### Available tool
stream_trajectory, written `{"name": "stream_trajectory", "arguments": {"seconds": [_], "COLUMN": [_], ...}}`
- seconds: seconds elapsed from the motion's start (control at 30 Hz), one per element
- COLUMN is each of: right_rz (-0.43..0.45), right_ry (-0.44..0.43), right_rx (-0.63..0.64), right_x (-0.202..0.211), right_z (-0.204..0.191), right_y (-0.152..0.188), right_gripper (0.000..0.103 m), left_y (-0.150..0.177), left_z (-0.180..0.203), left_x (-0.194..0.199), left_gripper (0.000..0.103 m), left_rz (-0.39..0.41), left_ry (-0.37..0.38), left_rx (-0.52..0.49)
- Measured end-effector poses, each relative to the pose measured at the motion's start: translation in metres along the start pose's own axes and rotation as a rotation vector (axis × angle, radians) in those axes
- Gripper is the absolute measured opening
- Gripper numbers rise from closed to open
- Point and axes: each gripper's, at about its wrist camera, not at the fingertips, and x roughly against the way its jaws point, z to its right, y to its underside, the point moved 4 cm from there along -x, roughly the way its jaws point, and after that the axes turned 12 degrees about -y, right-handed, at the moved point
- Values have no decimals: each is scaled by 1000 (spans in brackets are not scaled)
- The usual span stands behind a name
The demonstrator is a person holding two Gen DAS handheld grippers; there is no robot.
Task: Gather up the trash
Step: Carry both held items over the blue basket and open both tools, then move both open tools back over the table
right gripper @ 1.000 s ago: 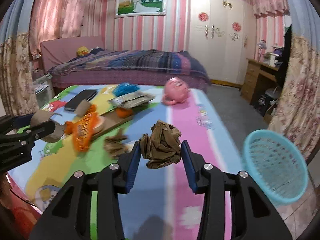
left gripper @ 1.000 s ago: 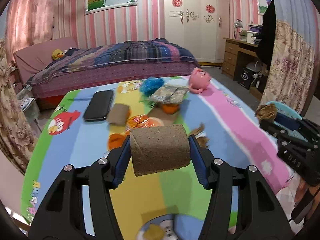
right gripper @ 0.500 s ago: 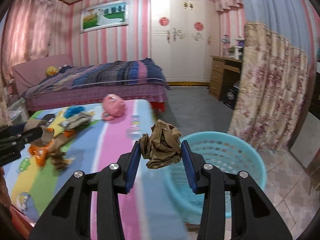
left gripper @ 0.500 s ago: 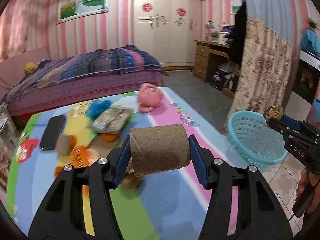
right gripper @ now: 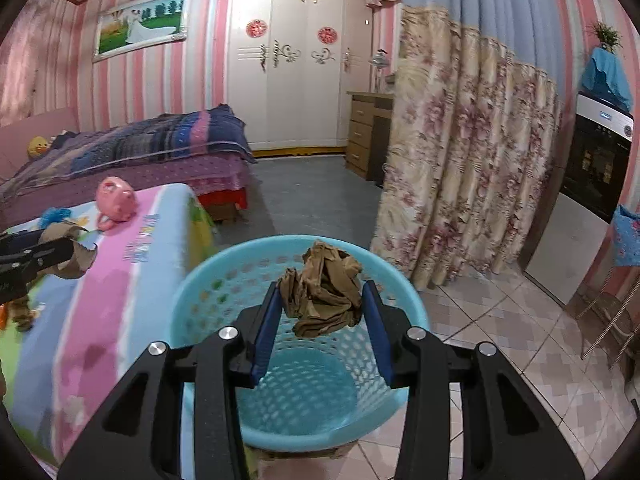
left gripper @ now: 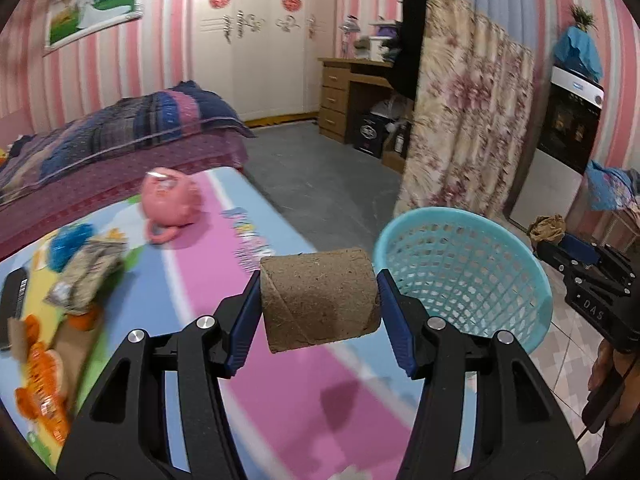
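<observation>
Across from me I see a bed [right gripper: 132, 152] with a striped purple-and-blue blanket, and a framed picture [right gripper: 140, 26] on the pink-striped wall above it. A white wardrobe [right gripper: 296, 60] fills the far corner, with a wooden desk with drawers [left gripper: 348, 96] to its right. A flowered curtain [right gripper: 468, 168] hangs near my right. On the colourful mat [left gripper: 280, 344] in front of me lie a pink toy [left gripper: 170, 204] and a black phone [left gripper: 12, 294].

Brown cardboard tube [left gripper: 318, 298] held sideways; crumpled brown paper [right gripper: 322, 290] above turquoise mesh basket [right gripper: 208, 280].
</observation>
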Motion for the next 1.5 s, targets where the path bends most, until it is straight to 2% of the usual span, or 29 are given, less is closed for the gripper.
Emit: {"name": "stream_trajectory", "arguments": {"seconds": [0.33, 0.57, 0.6, 0.63, 0.7, 0.73, 1.03, 1.23, 1.27, 1.3, 1.33, 1.4, 1.5], "right_rz": [-7, -12, -12, -13, -14, -15, -30, -31, -30, -26, -22, -13, -21], "right_ry": [42, 49, 49, 51, 53, 53, 57, 49, 50, 50, 53, 61, 73], "right_rx": [-60, -84, -85, -87, -91, -92, -87, -91, -86, -80, -76, -71, -74], "right_x": [-15, -22, -22, -22, -24, -24, -33, -44, -45, -47, -48, -49, -50], "right_z": [34, 43, 44, 45, 46, 46, 41, 30, 28, 25, 23, 19, 15], "right_y": [9, 14, 14, 15, 16, 16, 22, 19, 18, 17, 16, 15, 16], "right_gripper": [41, 41, 41, 41, 41, 41, 42, 44, 46, 53, 69, 85, 89], "left_y": [-12, -16, -16, -17, -19, -21, -27, -19, -18, -17, -16, -14, -13], "left_z": [87, 106, 107, 107, 102, 100, 61, 32, 27, 25, 21, 12, -1], "left_x": [-35, -62, -65, -66, -67, -68, -71, -61, -59, -59, -58, -53, -42], "left_gripper": [55, 56, 60, 72, 86, 88, 93, 95, 95, 95, 95, 95, 96], "left_rz": [22, -1, -4, -7, 4, 10, 12, 1, 1, -1, -3, -9, 2], "left_ry": [100, 121, 122, 121, 95, 92, 7, -41, -48, -53, -59, -71, -83], "left_rx": [-87, -101, -105, -108, -101, -98, -71, -23, -18, -16, -14, -5, 12]}}
